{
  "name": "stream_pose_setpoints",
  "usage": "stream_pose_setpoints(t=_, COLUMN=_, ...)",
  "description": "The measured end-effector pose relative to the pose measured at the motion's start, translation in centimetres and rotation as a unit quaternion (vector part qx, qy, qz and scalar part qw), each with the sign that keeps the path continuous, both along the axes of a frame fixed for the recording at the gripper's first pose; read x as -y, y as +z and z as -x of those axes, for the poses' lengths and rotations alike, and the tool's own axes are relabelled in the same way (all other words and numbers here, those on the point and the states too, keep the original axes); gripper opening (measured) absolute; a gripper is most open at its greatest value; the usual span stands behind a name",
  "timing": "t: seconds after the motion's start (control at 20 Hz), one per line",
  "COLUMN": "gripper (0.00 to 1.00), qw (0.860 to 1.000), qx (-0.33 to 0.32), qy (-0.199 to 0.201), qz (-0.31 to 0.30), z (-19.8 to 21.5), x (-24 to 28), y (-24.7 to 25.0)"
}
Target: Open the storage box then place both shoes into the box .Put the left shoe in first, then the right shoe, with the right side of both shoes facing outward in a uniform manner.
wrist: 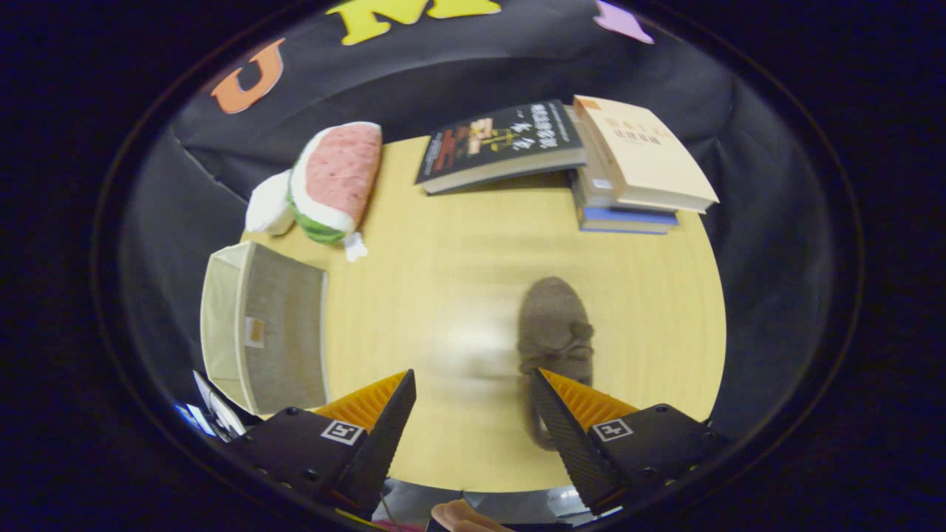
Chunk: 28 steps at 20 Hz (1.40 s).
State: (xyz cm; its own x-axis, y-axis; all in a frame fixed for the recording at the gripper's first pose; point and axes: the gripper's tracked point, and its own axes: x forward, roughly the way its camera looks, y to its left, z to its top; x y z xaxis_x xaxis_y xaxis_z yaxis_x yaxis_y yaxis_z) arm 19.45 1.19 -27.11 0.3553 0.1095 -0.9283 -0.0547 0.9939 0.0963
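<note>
The gripper (473, 399) hangs above the round wooden table (458, 266) with its fingers spread wide and holding nothing, bare tabletop showing between them. A grey-brown shoe (554, 329), blurred, lies on the table just ahead of the right finger, whose tip overlaps its near end; whether they touch cannot be told. Taking the shoe as the landmark, the beige storage box (259, 329) lies well to its left with its open side showing, a watermelon-slice plush (332, 181) rests beyond and to its left near the table's far edge, and a stack of books (569, 155) sits straight beyond it at the far edge
</note>
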Motion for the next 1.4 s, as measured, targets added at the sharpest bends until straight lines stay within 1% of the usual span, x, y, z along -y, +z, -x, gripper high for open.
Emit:
stream_pose_setpoints(t=0.2, gripper=0.96, qw=0.999, qx=-0.027, qy=-0.020, qz=0.042, z=-0.1, x=8.6, y=-4.3)
stream_pose_setpoints(t=0.3, gripper=0.96, qw=0.999, qx=-0.042, qy=-0.014, qz=0.009, z=0.4, x=9.2, y=-6.0)
stream_pose_setpoints(t=0.4, gripper=0.99, qw=0.998, qx=-0.058, qy=-0.020, qz=-0.001, z=0.5, x=9.9, y=-7.4)
stream_pose_setpoints(t=0.45, gripper=0.99, qw=0.998, qx=-0.060, qy=-0.024, qz=0.005, z=0.6, x=10.4, y=-8.0)
stream_pose_setpoints(t=0.5, gripper=0.96, qw=0.998, qx=-0.058, qy=-0.027, qz=0.017, z=0.5, x=11.2, y=-8.6)
stream_pose_setpoints(t=0.6, gripper=0.89, qw=0.998, qx=-0.057, qy=-0.035, qz=0.011, z=0.2, x=11.3, y=-9.8)
stream_pose_setpoints(t=0.65, gripper=0.93, qw=0.997, qx=-0.060, qy=-0.040, qz=0.006, z=-0.2, x=11.2, y=-10.0)
stream_pose_setpoints(t=0.7, gripper=0.93, qw=0.997, qx=-0.063, qy=-0.044, qz=-0.006, z=-0.9, x=10.9, y=-10.4)
stream_pose_setpoints(t=0.8, gripper=0.78, qw=0.997, qx=-0.060, qy=-0.041, qz=-0.017, z=-1.1, x=10.2, y=-10.6)
stream_pose_setpoints(t=0.85, gripper=0.67, qw=0.997, qx=-0.059, qy=-0.040, qz=-0.028, z=-1.1, x=9.4, y=-10.7)
stream_pose_setpoints(t=0.9, gripper=0.55, qw=0.997, qx=-0.059, qy=-0.043, qz=-0.037, z=-1.1, x=8.7, y=-10.7)
stream_pose_setpoints(t=0.95, gripper=0.30, qw=0.996, qx=-0.062, qy=-0.045, qz=-0.035, z=-1.0, x=8.4, y=-10.8)
stream_pose_setpoints(t=1.0, gripper=0.21, qw=0.997, qx=-0.055, qy=-0.047, qz=-0.027, z=-1.2, x=8.3, y=-10.9)
stream_pose_setpoints(t=1.05, gripper=0.13, qw=0.998, qx=-0.057, qy=-0.037, qz=-0.016, z=-1.0, x=8.3, y=-10.7)
stream_pose_setpoints(t=1.1, gripper=0.13, qw=0.998, qx=-0.053, qy=-0.041, qz=-0.014, z=-1.0, x=8.4, y=-10.7)
stream_pose_setpoints(t=1.15, gripper=0.01, qw=0.997, qx=-0.056, qy=-0.048, qz=-0.019, z=-0.9, x=8.2, y=-10.4)
stream_pose_setpoints(t=1.25, gripper=0.00, qw=0.994, qx=-0.067, qy=-0.063, qz=-0.053, z=-0.3, x=7.6, y=-9.9)
stream_pose_setpoints(t=1.4, gripper=0.00, qw=0.989, qx=-0.069, qy=-0.070, qz=-0.107, z=0.8, x=5.7, y=-7.2)
